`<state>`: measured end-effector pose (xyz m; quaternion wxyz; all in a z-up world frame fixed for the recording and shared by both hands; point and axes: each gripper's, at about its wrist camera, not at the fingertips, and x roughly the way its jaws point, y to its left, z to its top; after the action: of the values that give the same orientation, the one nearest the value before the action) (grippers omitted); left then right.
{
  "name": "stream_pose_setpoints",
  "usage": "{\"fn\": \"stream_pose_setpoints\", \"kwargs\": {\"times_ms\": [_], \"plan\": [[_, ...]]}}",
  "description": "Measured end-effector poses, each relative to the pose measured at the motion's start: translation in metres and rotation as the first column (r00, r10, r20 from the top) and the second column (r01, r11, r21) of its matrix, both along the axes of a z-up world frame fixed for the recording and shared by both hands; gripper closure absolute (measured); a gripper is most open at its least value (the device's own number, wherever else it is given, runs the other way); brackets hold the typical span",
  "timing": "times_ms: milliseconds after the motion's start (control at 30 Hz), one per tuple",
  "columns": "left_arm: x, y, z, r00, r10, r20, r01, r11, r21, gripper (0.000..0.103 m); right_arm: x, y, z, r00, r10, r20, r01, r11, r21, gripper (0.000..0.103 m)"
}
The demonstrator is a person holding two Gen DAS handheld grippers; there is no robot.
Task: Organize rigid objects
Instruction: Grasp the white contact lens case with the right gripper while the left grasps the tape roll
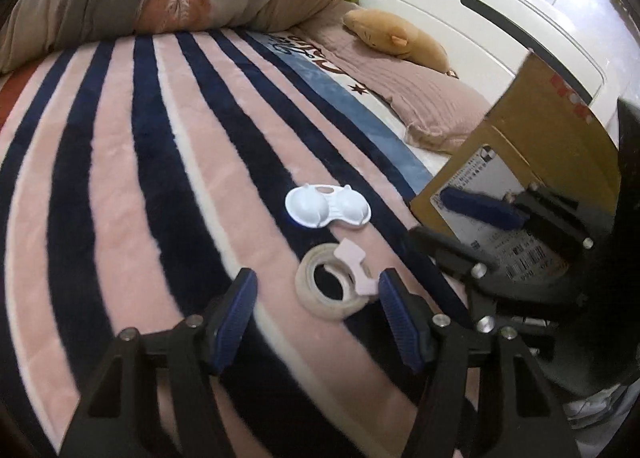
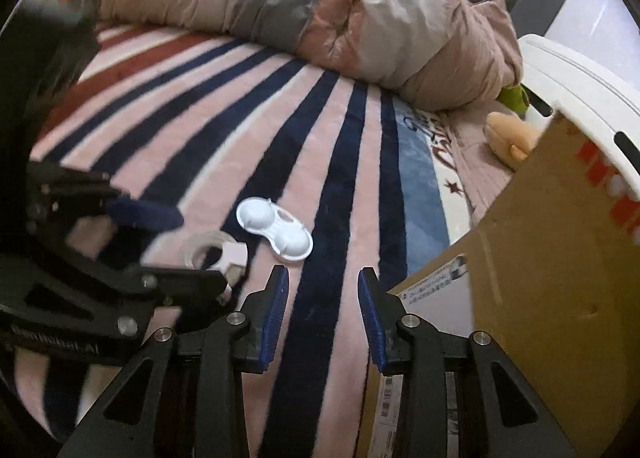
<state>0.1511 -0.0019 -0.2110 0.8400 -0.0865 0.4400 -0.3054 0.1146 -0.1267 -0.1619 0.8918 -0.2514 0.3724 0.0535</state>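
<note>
On the striped blanket (image 1: pixel 120 162) of the bed, the left claw (image 1: pixel 316 290) stands released, its jaws spread wide with nothing between them. The tape roll (image 1: pixel 326 286) lies flat just ahead, a pink tab (image 1: pixel 352 258) resting on its rim, and the inner blue pad (image 1: pixel 394 310) of the left claw sits right beside that tab. To take the roll well, I judge the claw should shift so the ring is centred between the jaws, then close across the ring's wall and not on the loose tab, which may slip off. Beyond the roll, near but apart, lies the white double-cup piece (image 1: pixel 327 207). Further right, the right claw (image 2: pixel 322 298) is likewise released and empty, poised over the blanket beside the cardboard box (image 2: pixel 552 266), the likely place for these things. Soft pile under the roll may let it tilt when pinched.
</note>
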Motion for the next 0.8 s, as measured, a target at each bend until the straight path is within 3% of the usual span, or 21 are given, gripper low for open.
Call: {"fn": "stream_pose_setpoints", "kwargs": {"times_ms": [33,67,133,333,467,533,667,700,767,800], "plan": [[0.001,-0.001,0.001,1.000,-0.002,0.003,0.002,1.000,0.002,0.055,0.003,-0.001,-0.002,1.000,0.001,-0.013,-0.001,1.000,0.005,0.072],[0.001,-0.001,0.001,1.000,-0.011,0.000,0.011,1.000,-0.006,0.077,0.006,-0.002,-0.003,1.000,0.005,-0.020,-0.005,1.000,0.015,0.072],[0.000,0.004,0.001,1.000,-0.003,-0.012,0.003,1.000,-0.011,0.094,0.009,-0.003,-0.005,1.000,0.002,-0.031,-0.001,1.000,0.030,0.071],[-0.002,0.017,0.001,0.999,0.019,-0.036,-0.020,1.000,-0.016,0.096,0.032,-0.007,-0.017,0.991,0.014,-0.131,0.009,0.985,0.170,0.064],[-0.002,0.023,0.004,0.998,0.037,-0.043,-0.036,0.999,0.017,0.096,0.043,-0.008,-0.024,0.991,0.014,-0.135,0.020,0.969,0.246,0.062],[-0.001,0.030,0.006,0.997,0.059,-0.042,-0.058,0.998,0.029,0.096,0.048,-0.007,-0.024,0.993,0.018,-0.121,0.015,0.964,0.266,0.048],[-0.005,0.049,0.011,0.995,0.089,-0.052,-0.086,0.995,0.052,0.096,0.060,-0.004,-0.029,0.993,0.045,-0.112,-0.012,0.960,0.281,0.047],[-0.007,0.054,0.014,0.994,0.098,-0.049,-0.094,0.994,0.062,0.096,0.062,-0.004,-0.029,0.993,0.054,-0.110,-0.020,0.957,0.289,0.049],[-0.013,0.066,0.019,0.992,0.121,-0.046,-0.118,0.991,0.067,0.096,0.062,-0.003,-0.027,0.992,0.068,-0.103,-0.034,0.952,0.304,0.077],[-0.016,0.072,0.021,0.991,0.130,-0.044,-0.127,0.990,0.063,0.095,0.060,-0.003,-0.026,0.992,0.076,-0.100,-0.041,0.950,0.309,0.077]]}}
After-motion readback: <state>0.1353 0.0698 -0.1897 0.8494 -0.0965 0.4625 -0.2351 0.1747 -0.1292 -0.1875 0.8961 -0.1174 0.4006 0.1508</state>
